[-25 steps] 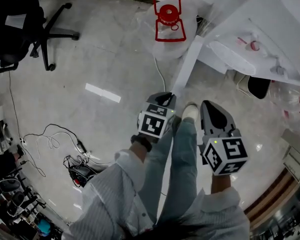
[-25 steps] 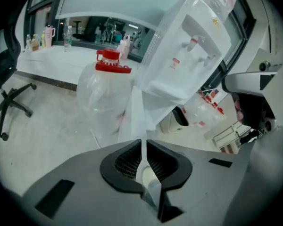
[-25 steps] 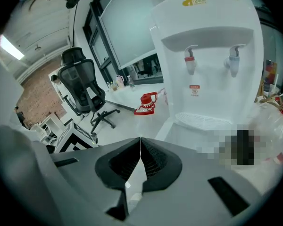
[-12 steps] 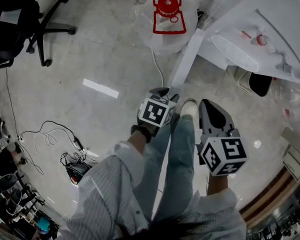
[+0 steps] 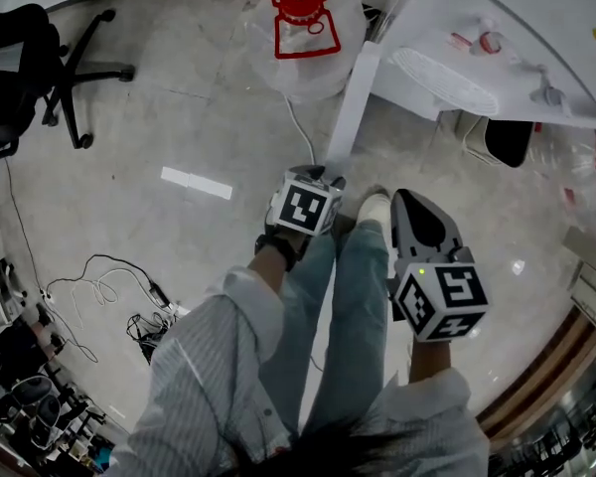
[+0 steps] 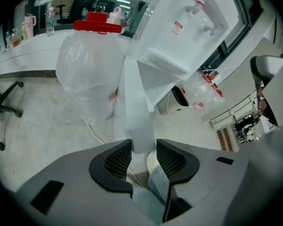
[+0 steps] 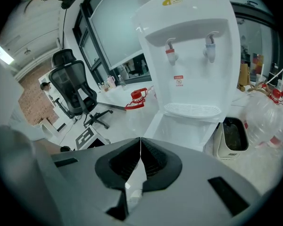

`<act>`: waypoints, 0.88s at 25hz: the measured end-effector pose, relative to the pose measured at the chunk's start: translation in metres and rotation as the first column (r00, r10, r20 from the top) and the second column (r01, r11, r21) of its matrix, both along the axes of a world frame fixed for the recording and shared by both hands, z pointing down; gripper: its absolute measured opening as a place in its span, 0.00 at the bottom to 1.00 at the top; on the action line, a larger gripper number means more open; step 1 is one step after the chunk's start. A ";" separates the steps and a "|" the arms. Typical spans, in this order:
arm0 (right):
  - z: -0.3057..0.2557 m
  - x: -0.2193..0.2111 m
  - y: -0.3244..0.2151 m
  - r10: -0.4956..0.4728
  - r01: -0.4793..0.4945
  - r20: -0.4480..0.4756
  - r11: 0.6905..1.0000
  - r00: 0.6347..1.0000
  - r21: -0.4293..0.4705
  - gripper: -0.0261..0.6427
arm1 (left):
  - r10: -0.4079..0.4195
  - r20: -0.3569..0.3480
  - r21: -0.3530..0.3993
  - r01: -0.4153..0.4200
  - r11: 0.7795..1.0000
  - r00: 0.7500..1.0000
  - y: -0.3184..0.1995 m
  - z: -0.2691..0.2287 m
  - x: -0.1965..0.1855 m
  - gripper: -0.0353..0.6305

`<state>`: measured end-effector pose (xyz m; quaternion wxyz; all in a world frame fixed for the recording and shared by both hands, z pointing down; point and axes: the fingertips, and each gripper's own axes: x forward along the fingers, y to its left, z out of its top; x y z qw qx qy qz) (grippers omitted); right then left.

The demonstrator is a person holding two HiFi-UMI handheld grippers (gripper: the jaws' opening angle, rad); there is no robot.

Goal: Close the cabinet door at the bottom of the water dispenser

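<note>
**Cabinet door, water dispenser: standing open, closing judged not yet begun.**
The cabinet door (image 6: 134, 102) is hanging at the foot of the water dispenser (image 7: 188, 55), swung well out over the floor, its long axis seemingly upright and its free edge pointing toward the person. The left tongs (image 6: 144, 147), having just been opening, are standing wide astride that free edge, not visibly pressing on it. The right tongs (image 7: 140, 147) are sitting pressed together, empty. The whole swing shut is remaining.
</note>
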<state>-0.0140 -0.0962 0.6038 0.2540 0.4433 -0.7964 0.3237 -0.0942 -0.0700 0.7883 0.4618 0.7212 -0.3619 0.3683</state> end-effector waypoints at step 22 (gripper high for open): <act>0.023 0.109 0.029 0.094 -0.092 0.034 0.993 0.995 -0.073 0.06 | -0.011 0.099 -0.021 0.013 1.000 0.995 0.009 -0.002 0.088 0.29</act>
